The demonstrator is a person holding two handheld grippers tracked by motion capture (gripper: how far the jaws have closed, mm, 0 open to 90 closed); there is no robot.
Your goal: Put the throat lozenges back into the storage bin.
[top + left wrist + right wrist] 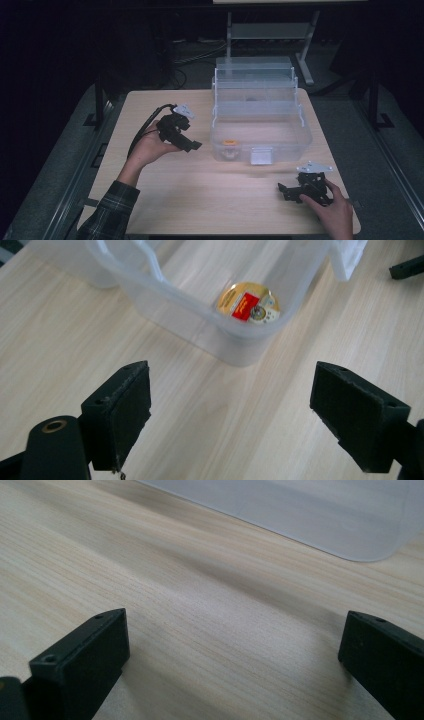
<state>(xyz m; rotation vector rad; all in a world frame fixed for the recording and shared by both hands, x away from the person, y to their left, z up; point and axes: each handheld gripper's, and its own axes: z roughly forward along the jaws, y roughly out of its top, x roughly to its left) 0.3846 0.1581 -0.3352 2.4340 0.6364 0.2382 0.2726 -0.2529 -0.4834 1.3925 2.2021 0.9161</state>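
Round tin (248, 303) with a gold lid and a red label lies on the floor of the clear plastic organiser box (260, 134), in its front left corner as the high view (229, 142) shows it. That box stands toward the far right of the light wooden desk (200, 195), its stepped upper trays folded open and back, a white latch (261, 156) hanging at the middle of its front wall.

Left gripper (192, 145) is held above the desk just left of the box, tilted down toward the corner where the tin lies. Its own view has the two black jaws standing wide apart with bare wood between them, and the tin seen through the box's clear wall just beyond.

Right gripper (281, 190) sits low near the desk's front right, in front of the box and apart from it, pointing left. Its jaws are also wide, with nothing between them but desk; a pale corner of the box (350, 525) shows at the top of its view.
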